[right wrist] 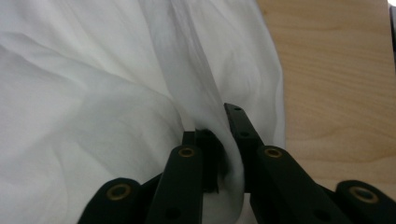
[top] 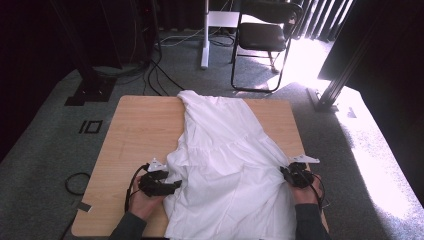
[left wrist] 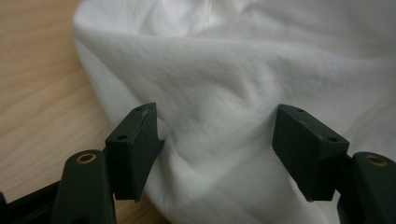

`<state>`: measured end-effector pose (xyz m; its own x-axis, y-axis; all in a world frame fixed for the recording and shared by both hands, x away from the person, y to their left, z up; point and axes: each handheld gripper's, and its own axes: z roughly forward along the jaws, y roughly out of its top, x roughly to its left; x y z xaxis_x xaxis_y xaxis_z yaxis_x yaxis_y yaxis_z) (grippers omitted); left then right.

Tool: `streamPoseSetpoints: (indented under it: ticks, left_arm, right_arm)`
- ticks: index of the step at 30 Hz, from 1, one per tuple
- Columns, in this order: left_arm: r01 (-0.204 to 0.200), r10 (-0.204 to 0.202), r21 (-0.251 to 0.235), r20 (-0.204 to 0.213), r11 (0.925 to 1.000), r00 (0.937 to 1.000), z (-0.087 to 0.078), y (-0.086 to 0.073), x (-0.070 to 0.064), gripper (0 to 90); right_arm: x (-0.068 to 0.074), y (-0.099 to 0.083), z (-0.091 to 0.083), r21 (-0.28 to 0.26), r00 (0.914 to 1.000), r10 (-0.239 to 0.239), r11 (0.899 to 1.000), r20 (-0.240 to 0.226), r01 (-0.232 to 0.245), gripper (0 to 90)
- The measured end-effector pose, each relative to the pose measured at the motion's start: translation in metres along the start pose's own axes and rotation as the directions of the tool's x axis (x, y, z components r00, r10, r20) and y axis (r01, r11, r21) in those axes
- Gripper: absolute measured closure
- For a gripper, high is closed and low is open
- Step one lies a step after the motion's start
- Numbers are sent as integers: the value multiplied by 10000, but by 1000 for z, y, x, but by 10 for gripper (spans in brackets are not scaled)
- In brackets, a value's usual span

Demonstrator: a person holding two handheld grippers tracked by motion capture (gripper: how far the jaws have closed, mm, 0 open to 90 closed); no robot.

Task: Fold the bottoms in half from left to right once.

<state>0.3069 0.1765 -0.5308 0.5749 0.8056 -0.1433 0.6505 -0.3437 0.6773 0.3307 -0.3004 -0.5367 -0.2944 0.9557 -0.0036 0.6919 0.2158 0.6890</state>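
Observation:
A white garment (top: pixel 227 155) lies spread lengthwise down the middle of the wooden table (top: pixel 137 130), its near end hanging over the front edge. My left gripper (top: pixel 172 185) sits at the garment's left edge, open, its jaws wide apart on either side of a fold of the white garment (left wrist: pixel 219 93). At the right edge my right gripper (top: pixel 285 172) is shut on a pinched ridge of the white garment (right wrist: pixel 116 102), which rises between its fingers (right wrist: pixel 243 130).
Bare tabletop (left wrist: pixel 37 88) lies left of the cloth, and a strip of tabletop (right wrist: pixel 336 79) lies right of it. Beyond the table stand a black chair (top: pixel 265 35), a white post (top: pixel 205 35), cables on grey carpet and a dark frame leg (top: pixel 345 75).

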Motion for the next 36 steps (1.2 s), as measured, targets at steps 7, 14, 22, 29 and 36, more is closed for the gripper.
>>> streamPoseSetpoints:
  ticks: [7,14,22,29,36]
  left_arm:
    - [-1144,1203,497,-1374,9922,9832,17,2,1,788]
    - [-614,680,406,-1855,9973,9803,24,17,29,839]
    - [32,44,320,-2355,9995,9719,29,33,65,843]
    - [456,-408,161,-2256,9988,9734,28,34,73,838]
    - [566,-589,-172,-1846,9982,9810,19,33,73,795]
  right_arm:
    - [1,-6,11,388,9998,161,9991,-123,-156,811]
    - [7,0,19,191,9993,134,9997,-359,-128,818]
    - [14,17,36,-11,9981,-4,10000,-619,4,810]
    - [16,31,46,152,9988,60,9999,-492,-53,724]
    - [24,51,18,-1342,9970,328,9901,-704,-420,511]
